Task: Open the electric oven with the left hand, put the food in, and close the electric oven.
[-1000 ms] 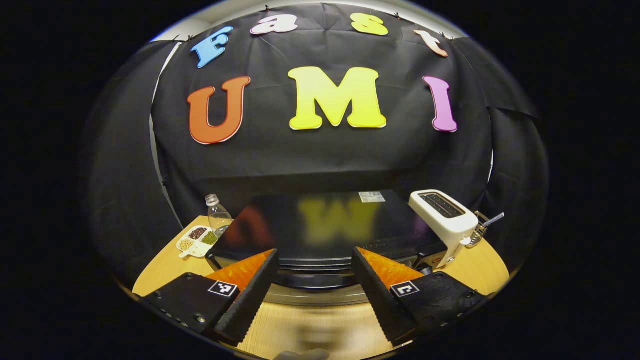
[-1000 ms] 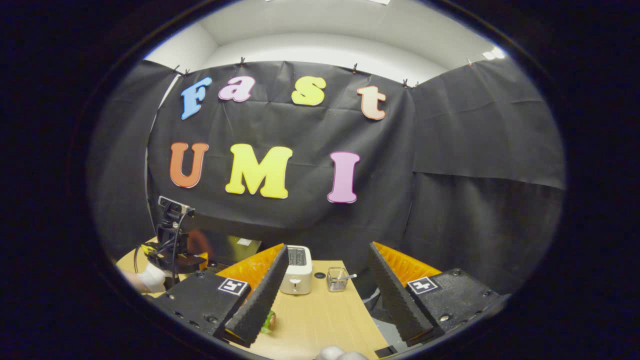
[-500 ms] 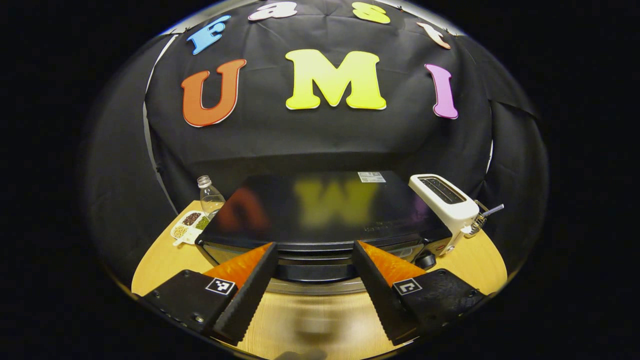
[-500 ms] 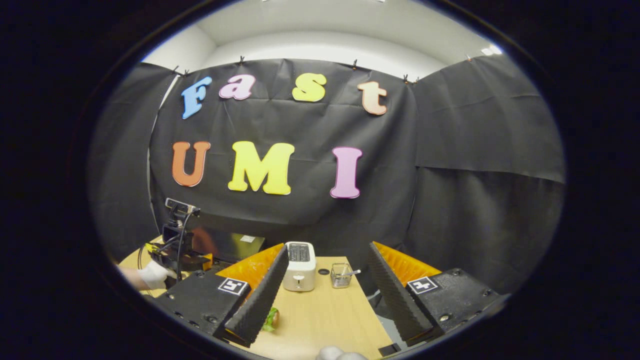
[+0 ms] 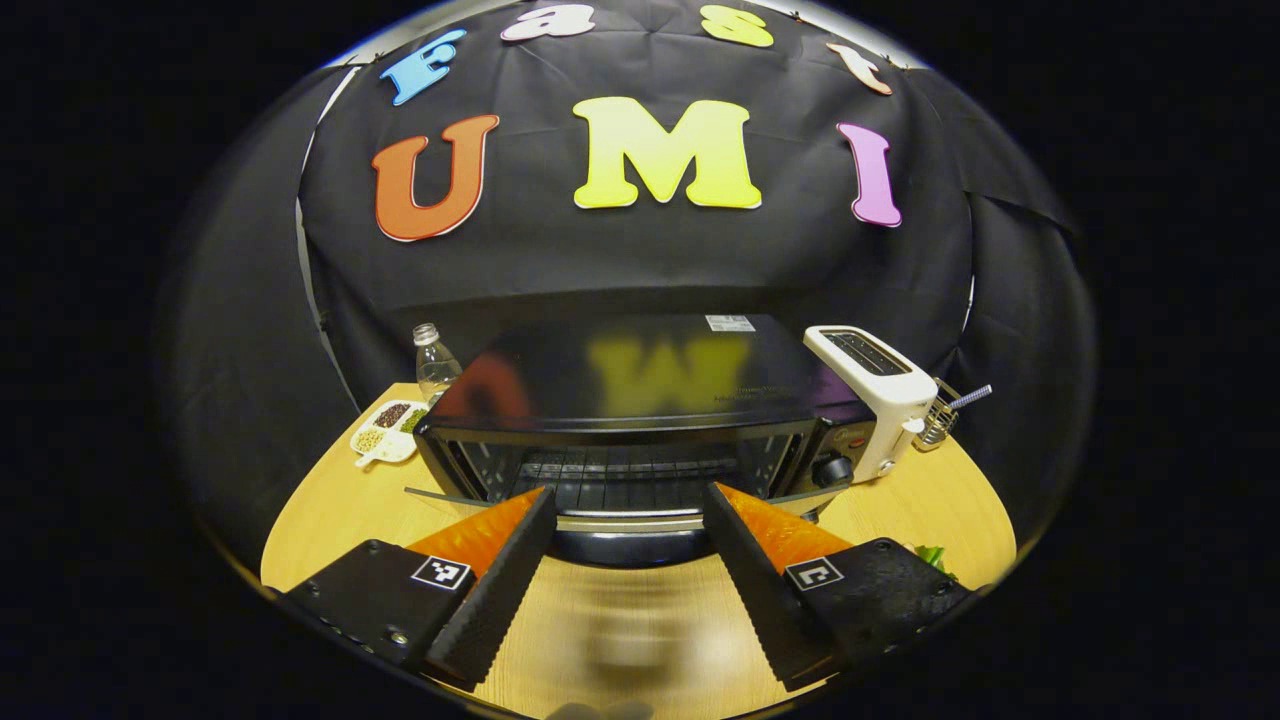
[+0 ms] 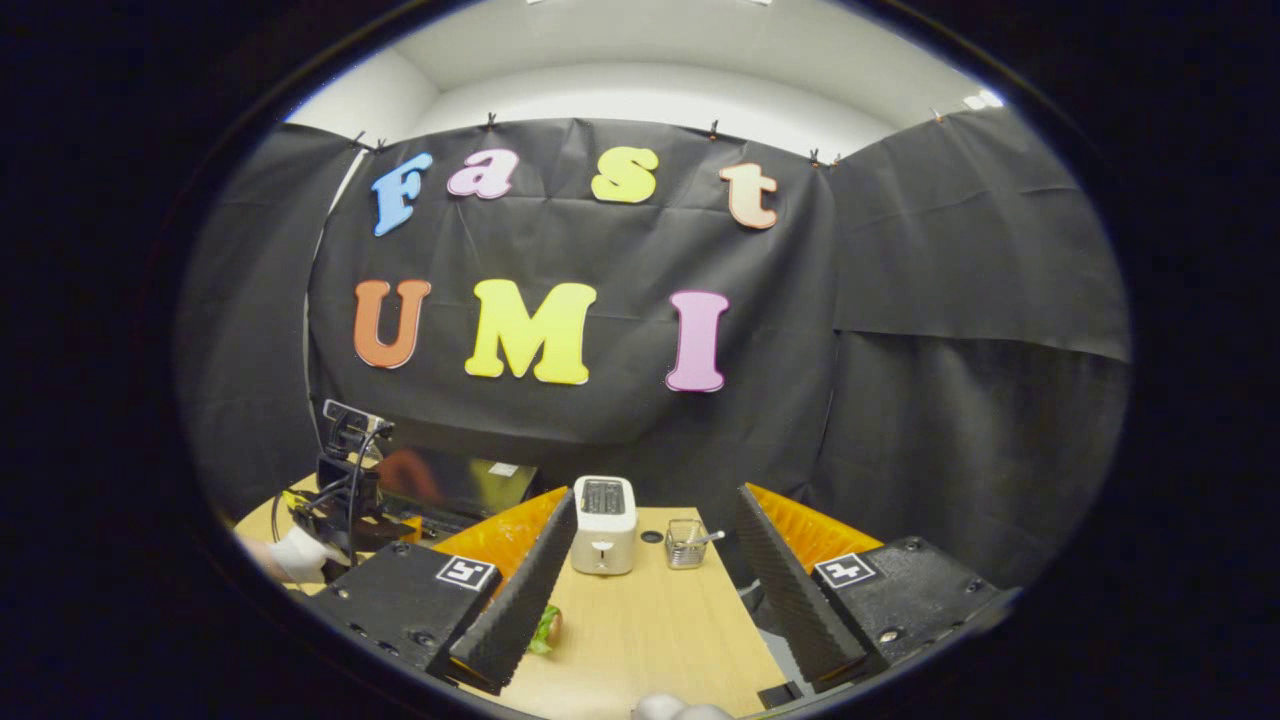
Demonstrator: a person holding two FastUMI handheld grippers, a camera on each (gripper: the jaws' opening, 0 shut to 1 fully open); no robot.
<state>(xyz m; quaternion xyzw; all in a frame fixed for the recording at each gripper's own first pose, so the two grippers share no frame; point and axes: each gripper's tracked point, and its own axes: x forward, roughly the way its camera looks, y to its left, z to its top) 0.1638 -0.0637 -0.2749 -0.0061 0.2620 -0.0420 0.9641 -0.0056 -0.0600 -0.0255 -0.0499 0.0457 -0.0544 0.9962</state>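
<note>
The black electric oven (image 5: 640, 375) stands mid-table with its door (image 5: 620, 545) swung down, so the wire rack (image 5: 620, 475) inside shows. My left gripper (image 5: 625, 500) is open, its fingers on either side of the lowered door's front edge, and I cannot tell whether they touch it. The food (image 5: 932, 556), with green leaves, lies at the table's right. My right gripper (image 6: 655, 500) hangs open over the table, holding nothing. The food (image 6: 545, 630) peeks out beside its left finger. The oven (image 6: 460, 485) and the left gripper (image 6: 345, 490), held by a gloved hand (image 6: 295, 552), sit to the left.
A white toaster (image 5: 870, 385) stands right of the oven, a wire basket (image 5: 935, 420) behind it. A clear bottle (image 5: 432, 365) and a divided dish of beans (image 5: 385, 440) are at the oven's left. The table edge (image 6: 770, 660) falls off at the right.
The oven door has come down, baring the rack. My left gripper has drawn back from the oven, still open. The right gripper has barely shifted.
</note>
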